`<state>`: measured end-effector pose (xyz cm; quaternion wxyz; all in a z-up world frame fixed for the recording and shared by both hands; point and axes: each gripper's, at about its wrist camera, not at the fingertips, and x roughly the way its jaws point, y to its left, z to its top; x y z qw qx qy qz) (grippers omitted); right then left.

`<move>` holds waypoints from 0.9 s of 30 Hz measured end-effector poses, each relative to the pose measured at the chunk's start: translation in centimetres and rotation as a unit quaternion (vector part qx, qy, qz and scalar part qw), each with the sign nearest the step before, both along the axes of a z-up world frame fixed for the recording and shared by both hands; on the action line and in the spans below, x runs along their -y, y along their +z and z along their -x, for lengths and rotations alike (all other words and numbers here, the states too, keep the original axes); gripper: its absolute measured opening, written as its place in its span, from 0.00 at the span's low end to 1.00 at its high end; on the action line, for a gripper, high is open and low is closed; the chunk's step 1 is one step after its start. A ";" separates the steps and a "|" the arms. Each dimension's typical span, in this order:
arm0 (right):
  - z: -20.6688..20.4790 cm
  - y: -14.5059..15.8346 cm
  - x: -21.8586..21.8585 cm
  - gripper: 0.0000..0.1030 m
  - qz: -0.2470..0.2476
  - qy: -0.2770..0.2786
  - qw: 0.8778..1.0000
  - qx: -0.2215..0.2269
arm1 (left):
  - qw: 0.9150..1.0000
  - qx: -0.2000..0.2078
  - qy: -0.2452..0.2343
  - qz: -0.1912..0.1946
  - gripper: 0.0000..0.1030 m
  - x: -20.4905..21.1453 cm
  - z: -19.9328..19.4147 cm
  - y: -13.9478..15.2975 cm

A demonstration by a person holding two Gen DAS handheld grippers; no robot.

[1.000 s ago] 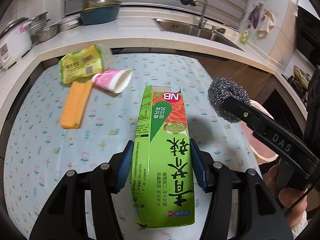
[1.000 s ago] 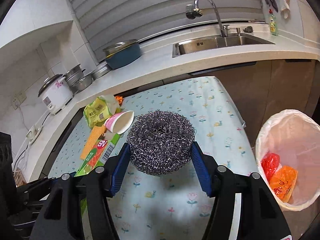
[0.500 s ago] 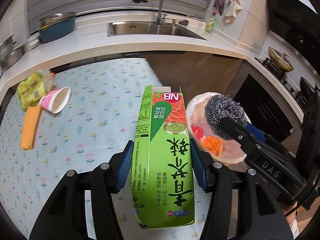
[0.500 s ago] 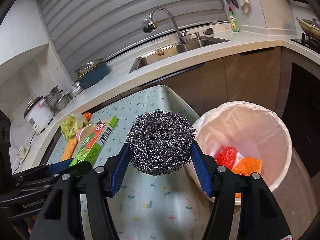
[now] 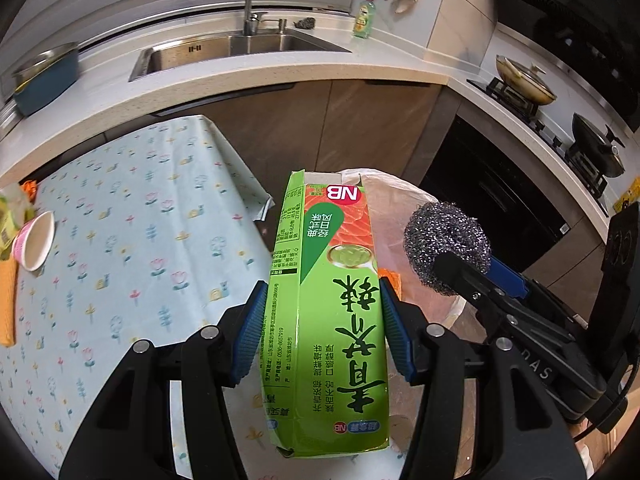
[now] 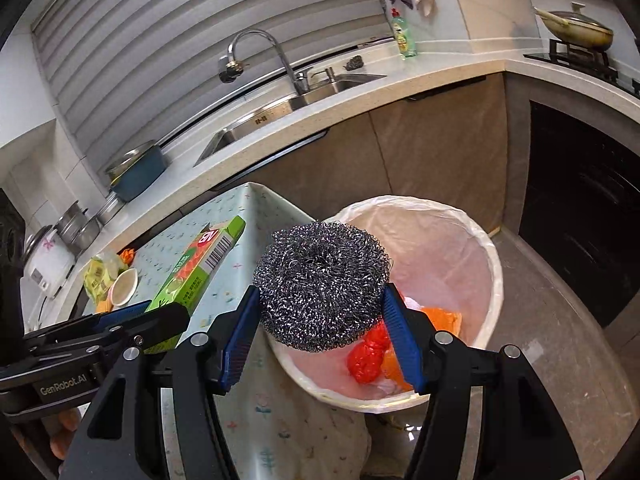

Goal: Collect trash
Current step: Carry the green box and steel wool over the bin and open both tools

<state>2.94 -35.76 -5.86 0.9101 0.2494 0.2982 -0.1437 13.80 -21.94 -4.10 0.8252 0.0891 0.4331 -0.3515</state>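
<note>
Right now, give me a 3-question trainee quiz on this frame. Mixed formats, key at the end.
1. True or false: the left gripper is shut on the green carton.
2. Multiple choice. The right gripper holds: A) a paper cup B) a steel wool scrubber C) a sponge
3. Fill in: the red and orange trash already lies inside the ____.

Key:
1. True, both pads press its sides.
2. B, the steel wool scrubber.
3. Lined bin, beside the table; the paper cup remains on the cloth.
</note>
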 end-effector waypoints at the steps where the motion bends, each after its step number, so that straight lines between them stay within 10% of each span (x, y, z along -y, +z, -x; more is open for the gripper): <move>1: 0.1 -0.1 0.3 0.57 -0.002 -0.003 1.000 -0.001 | 1.000 -0.002 -0.004 0.000 0.51 0.4 -0.1 -0.1; 27: -0.7 -2.4 2.8 0.59 -0.013 -0.020 1.000 -0.019 | 1.000 0.018 0.015 -0.003 0.58 2.0 -1.8 -1.1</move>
